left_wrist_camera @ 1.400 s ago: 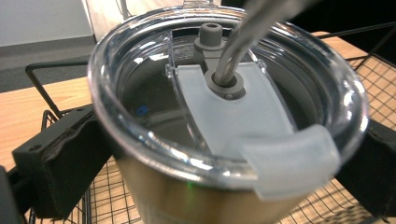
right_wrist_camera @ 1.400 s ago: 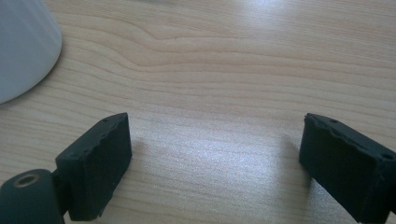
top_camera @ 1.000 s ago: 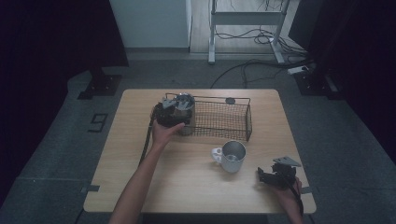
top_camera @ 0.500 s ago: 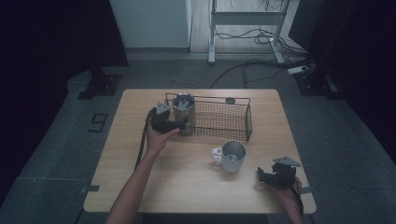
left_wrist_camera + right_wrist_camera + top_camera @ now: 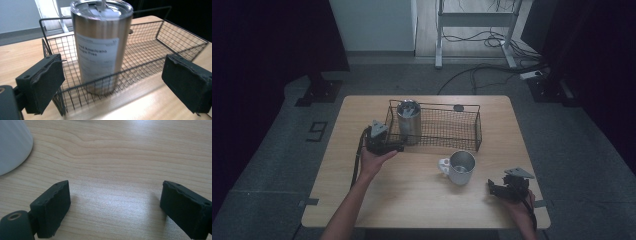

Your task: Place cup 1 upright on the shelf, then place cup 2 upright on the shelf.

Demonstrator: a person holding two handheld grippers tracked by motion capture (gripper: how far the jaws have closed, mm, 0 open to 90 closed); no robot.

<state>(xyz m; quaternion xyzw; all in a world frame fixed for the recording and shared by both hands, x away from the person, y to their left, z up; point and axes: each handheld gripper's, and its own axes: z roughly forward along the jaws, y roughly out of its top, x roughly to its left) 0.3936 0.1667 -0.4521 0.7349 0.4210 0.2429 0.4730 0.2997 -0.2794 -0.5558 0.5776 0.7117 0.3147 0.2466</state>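
One steel tumbler [image 5: 408, 121] stands upright in the left end of the wire basket [image 5: 464, 134], its long axis vertical and its lidded mouth facing up. A white printed label on its side faces your left gripper [image 5: 398, 148]; in the left gripper view the tumbler [image 5: 101, 45] rises behind the basket's near rim [image 5: 150, 61].

Your left gripper sits on the table [image 5: 402, 200] just outside the basket's left front corner, pointing toward the tumbler. Its jaws have just been closing, yet they stand well apart, with nothing between the pads and nothing touching them. The tumbler and the basket wire lie beyond the fingertips.

Your right gripper [image 5: 490, 186] rests near the table's front right corner, well apart from the basket. Its jaws are spread wide over bare wood and hold nothing.

One metal mug [image 5: 459, 167] with a white handle stands upright between the two grippers, in front of the basket. One small dark disc [image 5: 458, 107] lies behind the basket.

Count: one tumbler, one basket, one mug, two grippers.
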